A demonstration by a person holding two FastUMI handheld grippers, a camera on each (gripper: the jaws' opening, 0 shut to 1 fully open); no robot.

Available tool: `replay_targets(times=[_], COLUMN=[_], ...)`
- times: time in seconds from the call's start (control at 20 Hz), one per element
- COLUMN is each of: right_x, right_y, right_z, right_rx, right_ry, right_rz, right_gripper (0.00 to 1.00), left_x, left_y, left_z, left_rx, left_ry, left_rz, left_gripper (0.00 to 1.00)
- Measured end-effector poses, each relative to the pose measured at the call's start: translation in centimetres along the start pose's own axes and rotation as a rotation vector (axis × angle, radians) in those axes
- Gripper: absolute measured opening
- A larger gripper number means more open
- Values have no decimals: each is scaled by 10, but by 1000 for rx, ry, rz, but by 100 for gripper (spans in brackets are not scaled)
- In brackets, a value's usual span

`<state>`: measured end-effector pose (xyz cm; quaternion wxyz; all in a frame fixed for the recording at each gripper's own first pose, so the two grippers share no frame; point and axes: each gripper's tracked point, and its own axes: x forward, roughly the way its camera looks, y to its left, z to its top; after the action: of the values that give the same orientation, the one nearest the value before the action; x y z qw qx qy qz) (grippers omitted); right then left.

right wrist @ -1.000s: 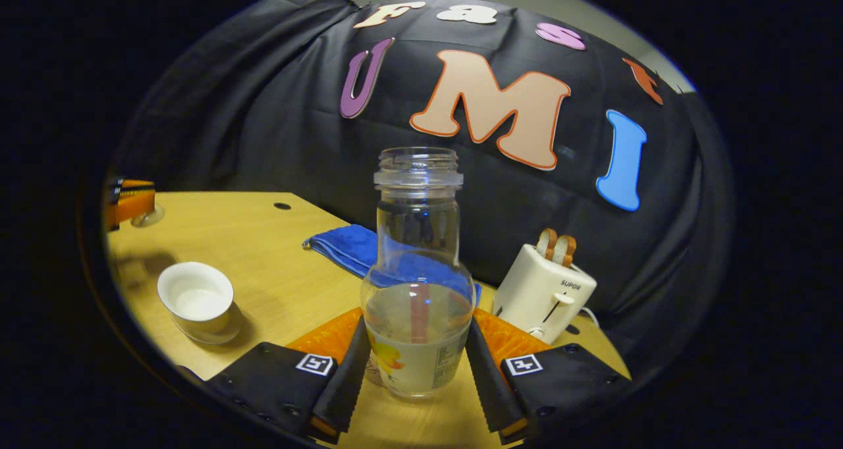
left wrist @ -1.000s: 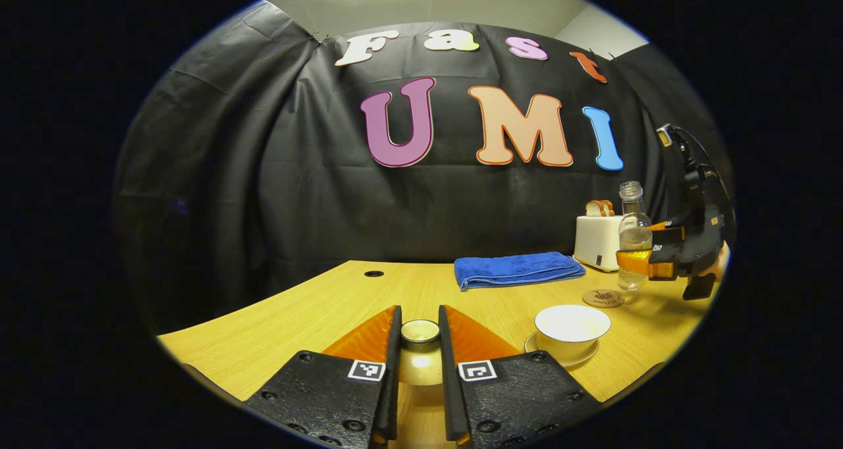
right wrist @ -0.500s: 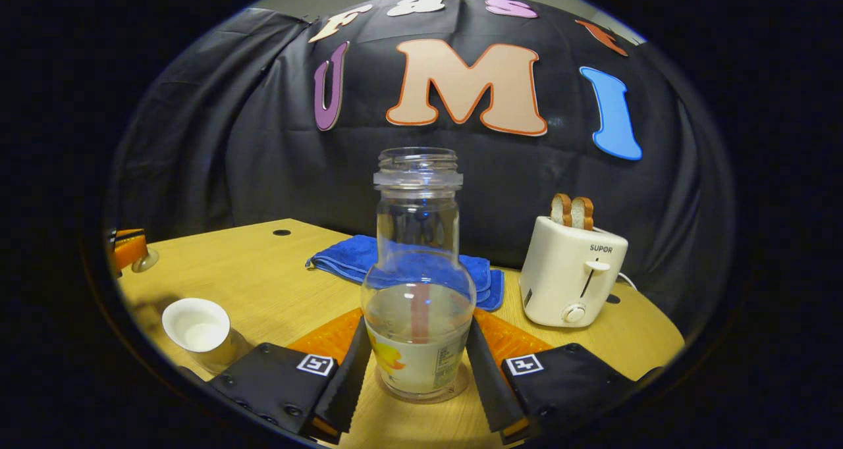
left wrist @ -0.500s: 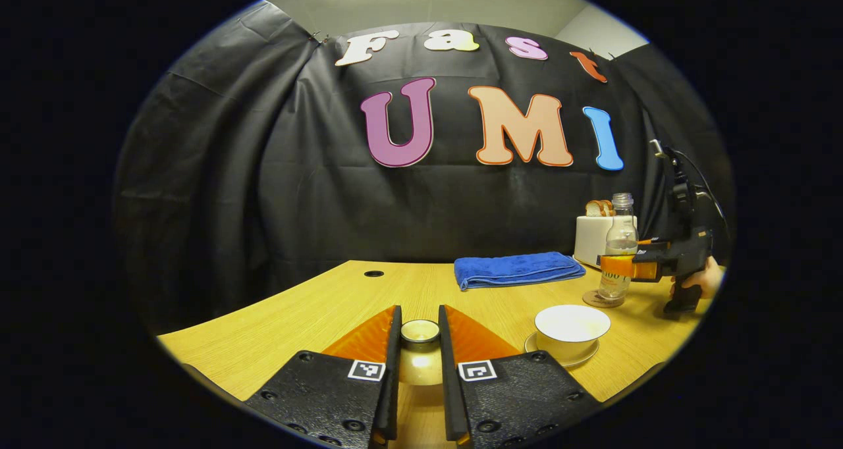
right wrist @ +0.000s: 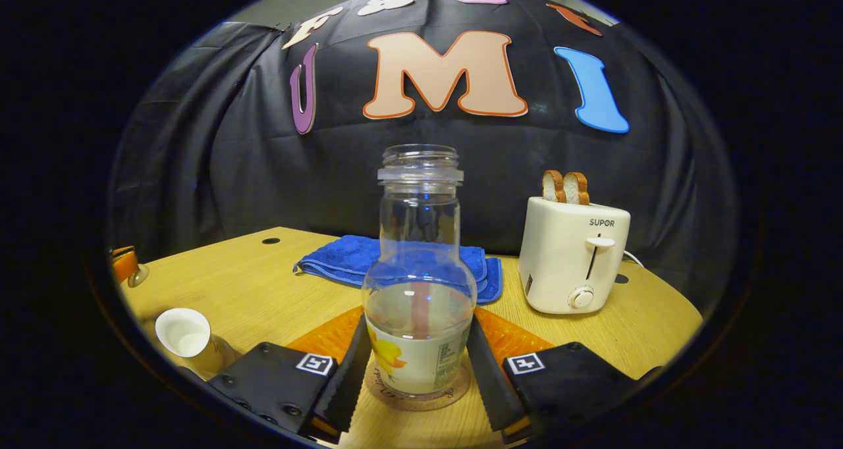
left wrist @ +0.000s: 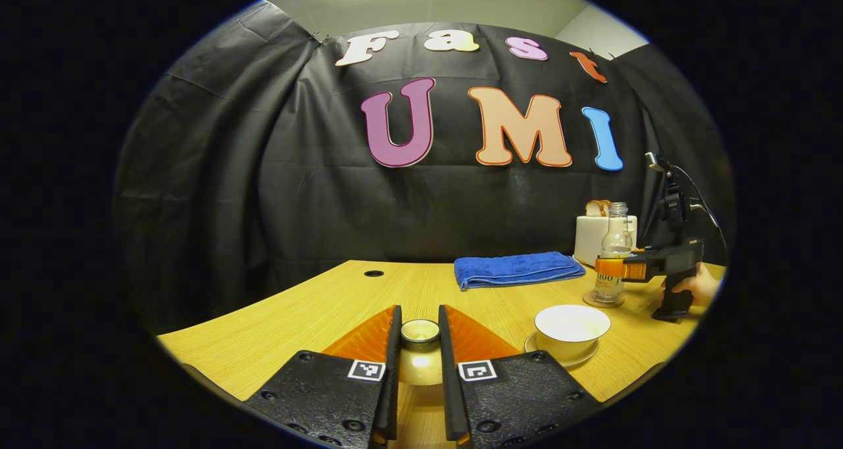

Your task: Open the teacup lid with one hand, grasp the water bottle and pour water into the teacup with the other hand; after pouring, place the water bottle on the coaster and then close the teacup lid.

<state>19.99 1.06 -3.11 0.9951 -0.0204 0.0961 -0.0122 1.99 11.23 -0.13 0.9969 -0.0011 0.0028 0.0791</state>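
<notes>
Right gripper view: the right gripper (right wrist: 416, 386) clamps the water bottle (right wrist: 419, 284) low on its body; glass-like, part full, so heavyish, slick and breakable. It now stands on the coaster (right wrist: 454, 390), having hung above the table a second ago. Left gripper view: the left gripper (left wrist: 419, 386) pinches the lid (left wrist: 419, 343) by its knob; beyond, the open teacup (left wrist: 571, 329).

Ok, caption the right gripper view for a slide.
Right gripper setting the water bottle upright on the coaster, toaster behind.
</notes>
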Motion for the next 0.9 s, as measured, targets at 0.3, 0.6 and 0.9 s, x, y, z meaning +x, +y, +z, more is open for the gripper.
replay_targets(times=[0.3,0.6,0.9], right_x=[-1,-12,-31], right_y=[-2,0,-7], right_z=[-4,3,6], right_rx=[15,-5,37], right_ry=[14,-34,-70], right_rz=[0,0,-8], right_gripper=[82,94,95], left_x=[-2,-1,3], left_y=[-1,-1,-18], left_z=[0,-1,-1], left_rx=[0,-1,-2], left_ry=[0,0,-1], left_rz=[-1,-8,-47], left_gripper=[25,25,25])
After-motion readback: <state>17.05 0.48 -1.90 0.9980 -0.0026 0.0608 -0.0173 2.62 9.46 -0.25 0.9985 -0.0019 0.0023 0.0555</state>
